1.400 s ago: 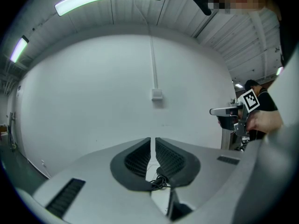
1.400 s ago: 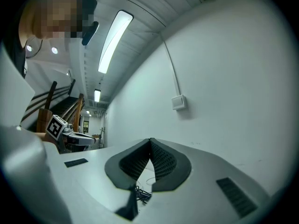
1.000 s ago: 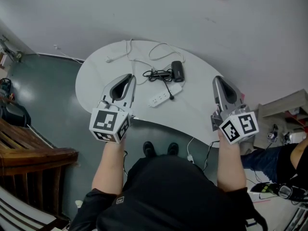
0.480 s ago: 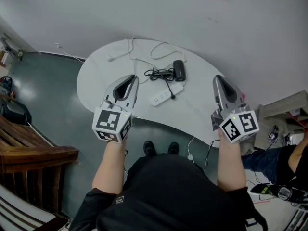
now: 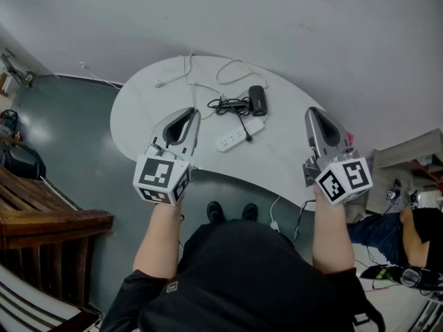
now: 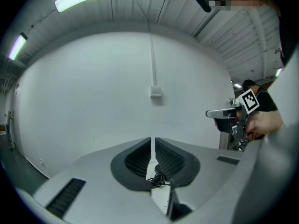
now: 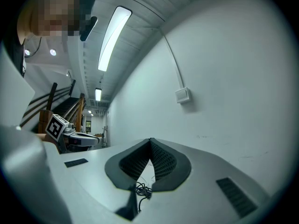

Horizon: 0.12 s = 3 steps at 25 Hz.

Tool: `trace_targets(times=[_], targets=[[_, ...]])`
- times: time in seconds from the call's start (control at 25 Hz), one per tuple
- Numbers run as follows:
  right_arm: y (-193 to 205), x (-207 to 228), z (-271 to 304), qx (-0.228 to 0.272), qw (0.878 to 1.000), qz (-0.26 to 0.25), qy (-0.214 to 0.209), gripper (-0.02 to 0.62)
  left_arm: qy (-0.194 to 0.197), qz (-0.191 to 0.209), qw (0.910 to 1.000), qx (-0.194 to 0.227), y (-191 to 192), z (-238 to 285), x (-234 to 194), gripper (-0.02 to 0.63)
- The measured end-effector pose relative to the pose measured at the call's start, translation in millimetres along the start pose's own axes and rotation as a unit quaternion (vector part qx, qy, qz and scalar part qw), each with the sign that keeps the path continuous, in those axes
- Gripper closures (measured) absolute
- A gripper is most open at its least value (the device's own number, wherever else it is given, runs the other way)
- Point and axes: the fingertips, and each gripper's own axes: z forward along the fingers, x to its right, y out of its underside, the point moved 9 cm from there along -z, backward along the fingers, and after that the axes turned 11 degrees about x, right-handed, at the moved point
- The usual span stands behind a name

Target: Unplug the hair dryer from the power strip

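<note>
On the white table lies a white power strip with a black plug in its right end. The black hair dryer sits just beyond it, next to its bundled black cord. My left gripper hovers over the table's near left part, jaws together and empty, short of the strip. My right gripper hangs over the table's right end, also shut and empty. In the left gripper view the left gripper frames the strip and cord. The right gripper looks over the cord.
A thin white cable loops over the table's far side. Another white cable with an adapter hangs below the near edge by the person's shoes. A wooden bench stands at the left, boxes and clutter at the right.
</note>
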Motion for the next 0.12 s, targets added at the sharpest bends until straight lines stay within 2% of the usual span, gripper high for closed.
trace_targets(times=[0.12], targets=[[-0.4, 0.4, -0.7, -0.001, 1.0, 0.0, -0.001, 0.561, 0.0, 0.0, 1.0, 0.001, -0.3, 0.4, 1.4, 0.569]])
